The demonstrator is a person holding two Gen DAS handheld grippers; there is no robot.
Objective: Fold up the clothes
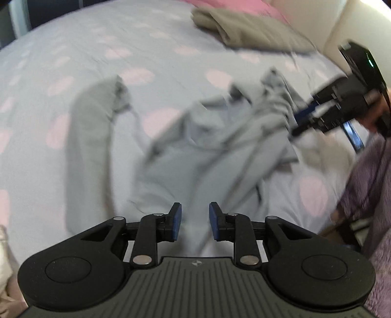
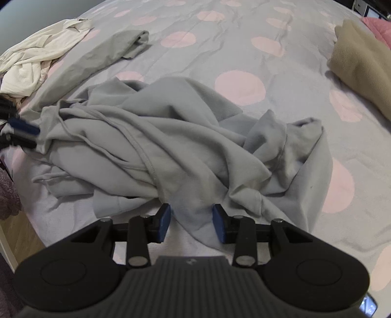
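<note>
both claws, left claw (image 1: pixel 195 221) and right claw (image 2: pixel 191 223), hang partly open, gripping nothing, over the crumpled grey hoodie (image 2: pixel 156 151) on the bed (image 2: pixel 244 44).

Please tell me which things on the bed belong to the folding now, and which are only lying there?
In the job: grey hoodie, left gripper, right gripper.

Lying about: tan garment, white clothes, pink pillow, bedsheet.

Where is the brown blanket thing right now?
The folded tan blanket lies at the far right of the bed in the right wrist view, on the dotted bedspread, beside something pink and apart from the crumpled grey hoodie.
</note>
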